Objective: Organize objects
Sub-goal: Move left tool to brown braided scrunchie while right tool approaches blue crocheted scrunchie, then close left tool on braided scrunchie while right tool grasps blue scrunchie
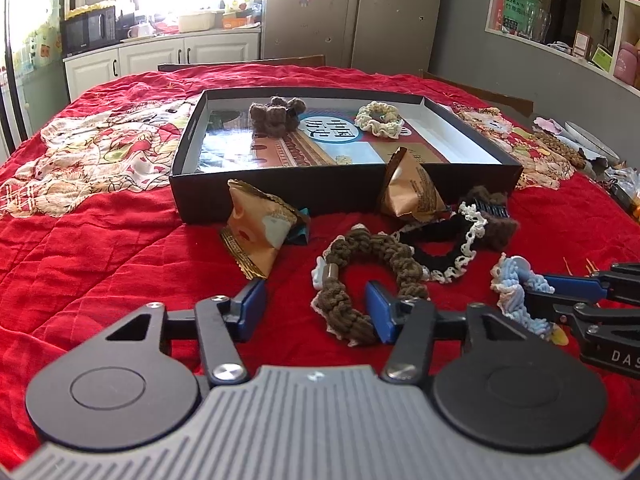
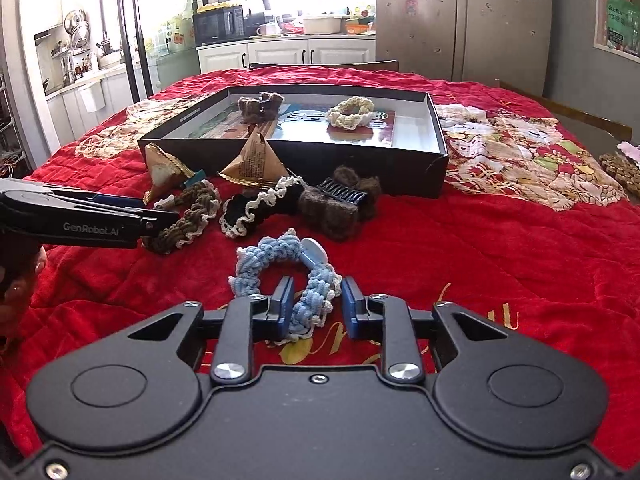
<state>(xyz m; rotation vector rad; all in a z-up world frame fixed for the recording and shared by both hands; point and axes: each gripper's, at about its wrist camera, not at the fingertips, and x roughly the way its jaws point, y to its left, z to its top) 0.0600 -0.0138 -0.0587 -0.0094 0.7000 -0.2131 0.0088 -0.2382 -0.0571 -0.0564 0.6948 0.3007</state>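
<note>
Right claw (image 2: 314, 304), jaws apart, straddles the light blue crocheted scrunchie (image 2: 286, 276) at lower centre, pads not yet pressing; left claw (image 1: 316, 308) released, nothing between, olive brown scrunchie (image 1: 368, 276) just outside its right pad; both presumably bound for the shallow black box (image 1: 280, 200) upper centre

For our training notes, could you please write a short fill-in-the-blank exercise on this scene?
1. The right tongs straddle the ___ scrunchie.
2. The cream scrunchie lies inside the black ___.
3. The cloth covering the table is ___.
4. Outside the box, ___ snack packets lean against its front wall.

Missing words: blue; box; red; two
</note>
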